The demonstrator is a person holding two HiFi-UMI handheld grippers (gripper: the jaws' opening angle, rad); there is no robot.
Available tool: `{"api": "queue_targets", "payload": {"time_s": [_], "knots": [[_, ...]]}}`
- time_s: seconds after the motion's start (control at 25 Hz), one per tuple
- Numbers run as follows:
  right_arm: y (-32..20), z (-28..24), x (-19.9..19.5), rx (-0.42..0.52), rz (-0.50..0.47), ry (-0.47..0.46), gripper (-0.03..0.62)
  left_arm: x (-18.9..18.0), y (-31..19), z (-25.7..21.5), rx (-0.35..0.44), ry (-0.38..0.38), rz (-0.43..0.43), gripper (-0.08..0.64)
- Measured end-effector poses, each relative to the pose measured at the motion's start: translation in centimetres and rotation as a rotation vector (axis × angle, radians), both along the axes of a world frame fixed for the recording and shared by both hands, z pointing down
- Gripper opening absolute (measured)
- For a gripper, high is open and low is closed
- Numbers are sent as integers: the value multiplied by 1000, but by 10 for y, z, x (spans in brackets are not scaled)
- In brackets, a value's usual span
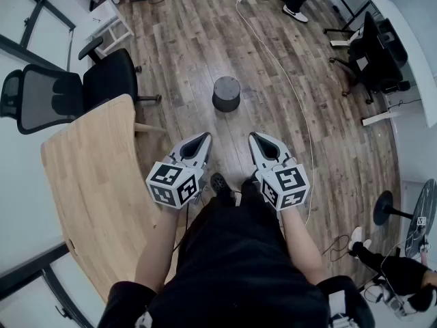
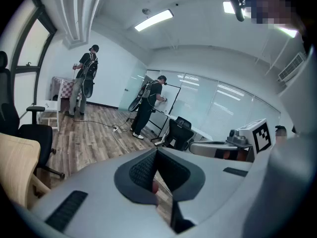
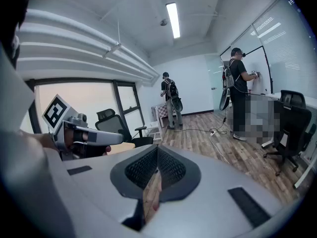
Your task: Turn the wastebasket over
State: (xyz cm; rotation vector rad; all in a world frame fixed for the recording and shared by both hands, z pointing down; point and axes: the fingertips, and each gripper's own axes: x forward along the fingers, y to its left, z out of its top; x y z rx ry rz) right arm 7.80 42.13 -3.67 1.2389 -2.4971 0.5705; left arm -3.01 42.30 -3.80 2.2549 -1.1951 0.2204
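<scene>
A: Where is the wastebasket (image 1: 226, 93)?
B: On the plank floor (image 1: 184, 53), straight ahead of both hand-held grippers and well apart from them. It is dark grey and round. From above its top reads as a flat grey disc, and I cannot tell whether that is base or mouth.
A: What crowds it?
B: Little. Bare floor lies all round it. A white cable (image 1: 290, 80) runs past on its right, near but not touching. A black office chair (image 1: 109, 77) stands off to its left, with one leg of its base pointing toward the basket without meeting it.
A: And the edges near the person?
B: The curved edge of the wooden bench (image 1: 89, 176) comes just beside the left hand-held gripper (image 1: 203, 139). The right hand-held gripper (image 1: 255, 138) has open floor on its outer side, with the cable farther right.
A: The jaws?
B: Both clenched, pads together, nothing between them. The two point forward and a little down, side by side with a gap between.
A: Farther off?
B: Another black chair (image 1: 372, 53) and a white desk (image 1: 410, 19) line the right side, and a person's shoes (image 1: 295, 11) show at the top edge.
</scene>
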Motion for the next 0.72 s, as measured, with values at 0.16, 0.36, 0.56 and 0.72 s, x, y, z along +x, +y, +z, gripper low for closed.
{"api": "queue_targets", "payload": {"time_s": [0.16,0.36,0.56,0.72], "knots": [[-23,-3,-9,-1,-11,2,32,-8,-15,0,-3,6,11,6],[-48,-11,-6,16,19,16,32,-11,-33,-9,17,18,12,6],[-46,-13,-4,11,57,-60,32,-19,-34,-11,26,40,-1,6],[-40,-6,1,-32,30,-29,32,-22,-37,-3,-20,58,-28,6]]}}
